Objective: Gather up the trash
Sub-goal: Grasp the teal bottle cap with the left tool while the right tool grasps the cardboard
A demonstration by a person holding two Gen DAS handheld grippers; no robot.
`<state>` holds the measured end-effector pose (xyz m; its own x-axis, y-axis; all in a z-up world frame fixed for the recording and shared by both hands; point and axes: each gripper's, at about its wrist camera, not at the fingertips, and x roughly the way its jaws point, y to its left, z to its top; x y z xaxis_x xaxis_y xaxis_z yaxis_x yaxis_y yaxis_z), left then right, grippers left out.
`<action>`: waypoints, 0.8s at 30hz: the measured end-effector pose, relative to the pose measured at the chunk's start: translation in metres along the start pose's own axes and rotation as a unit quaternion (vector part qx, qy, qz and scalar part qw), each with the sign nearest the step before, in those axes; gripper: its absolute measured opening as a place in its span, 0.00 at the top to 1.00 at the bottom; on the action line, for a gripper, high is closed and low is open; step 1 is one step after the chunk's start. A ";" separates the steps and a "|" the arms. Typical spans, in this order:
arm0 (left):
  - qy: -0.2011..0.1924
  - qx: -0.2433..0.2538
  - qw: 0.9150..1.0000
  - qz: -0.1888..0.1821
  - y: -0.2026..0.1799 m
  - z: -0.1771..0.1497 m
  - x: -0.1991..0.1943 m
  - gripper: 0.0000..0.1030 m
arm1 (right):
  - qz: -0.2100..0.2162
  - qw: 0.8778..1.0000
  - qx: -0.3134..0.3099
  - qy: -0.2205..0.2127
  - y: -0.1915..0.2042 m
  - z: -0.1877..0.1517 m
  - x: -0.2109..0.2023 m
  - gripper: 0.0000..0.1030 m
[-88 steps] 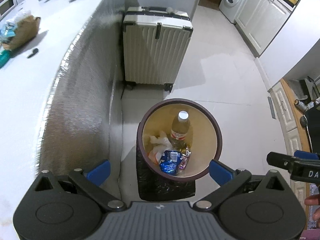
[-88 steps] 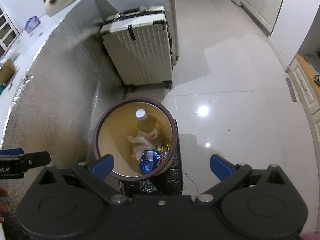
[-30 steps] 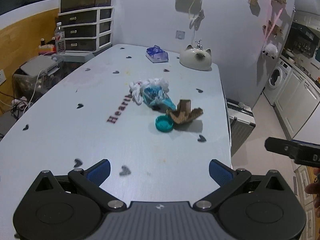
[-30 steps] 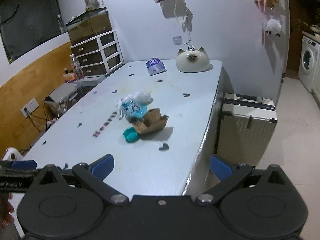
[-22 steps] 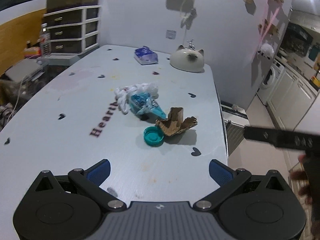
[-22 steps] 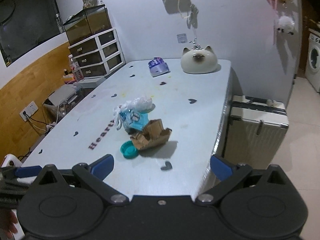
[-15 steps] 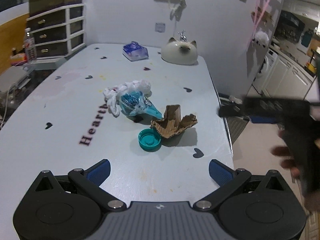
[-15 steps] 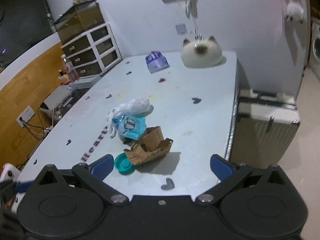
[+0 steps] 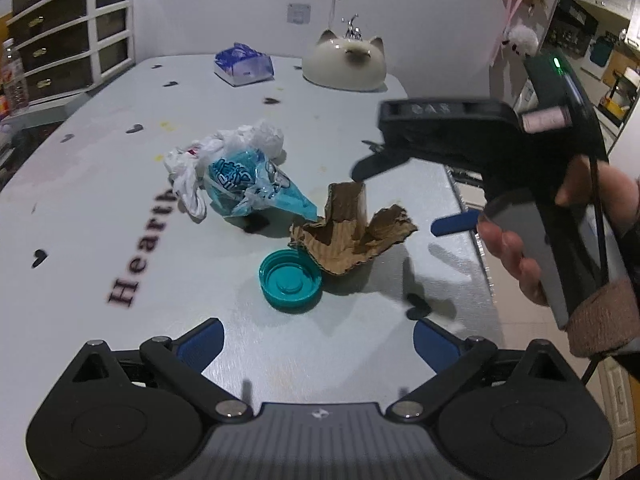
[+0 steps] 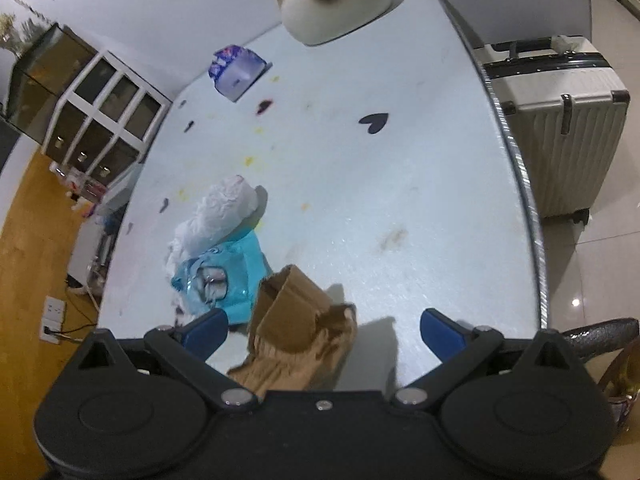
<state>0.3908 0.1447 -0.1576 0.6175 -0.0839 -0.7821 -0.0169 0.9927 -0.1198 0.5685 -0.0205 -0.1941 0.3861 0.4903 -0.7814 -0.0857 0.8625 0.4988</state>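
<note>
Torn brown cardboard (image 9: 352, 236) lies mid-table beside a teal lid (image 9: 290, 280), a blue plastic wrapper (image 9: 250, 184) and a crumpled white bag (image 9: 236, 144). My left gripper (image 9: 316, 344) is open and empty, short of the lid. My right gripper (image 10: 324, 330) is open and hangs just above the cardboard (image 10: 296, 332), which sits between its fingers; the wrapper (image 10: 224, 276) and bag (image 10: 220, 212) lie to its left. The right gripper's body (image 9: 500, 148) shows over the cardboard in the left wrist view.
A cat-shaped ceramic piece (image 9: 346, 62) and a purple tissue pack (image 9: 244, 64) stand at the table's far end. A white suitcase (image 10: 560, 120) stands on the floor past the table's right edge (image 10: 520, 184). Drawers (image 9: 68, 52) are at the far left.
Both grippers swung up from the trash bin to the table. The right gripper then moved in over the cardboard and tilted down; the left came closer to the lid.
</note>
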 end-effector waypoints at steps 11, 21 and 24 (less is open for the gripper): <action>0.013 0.040 0.999 0.004 0.009 0.014 0.046 0.11 | -0.075 0.997 0.015 0.022 0.027 0.009 0.042 0.01; 0.025 0.084 0.996 0.005 0.000 0.018 0.077 0.18 | -0.118 0.989 -0.085 0.030 0.037 -0.005 0.034 0.43; 0.024 0.093 0.995 0.012 -0.001 0.015 0.082 0.20 | -0.107 0.990 -0.088 0.040 0.030 -0.008 0.027 0.48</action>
<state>0.4537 0.1378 -0.2122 0.5802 -0.0591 -0.8123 0.1168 0.9931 0.0112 0.5686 0.0191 -0.2033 0.3401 0.2956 -0.8927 -0.1708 0.9529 0.2505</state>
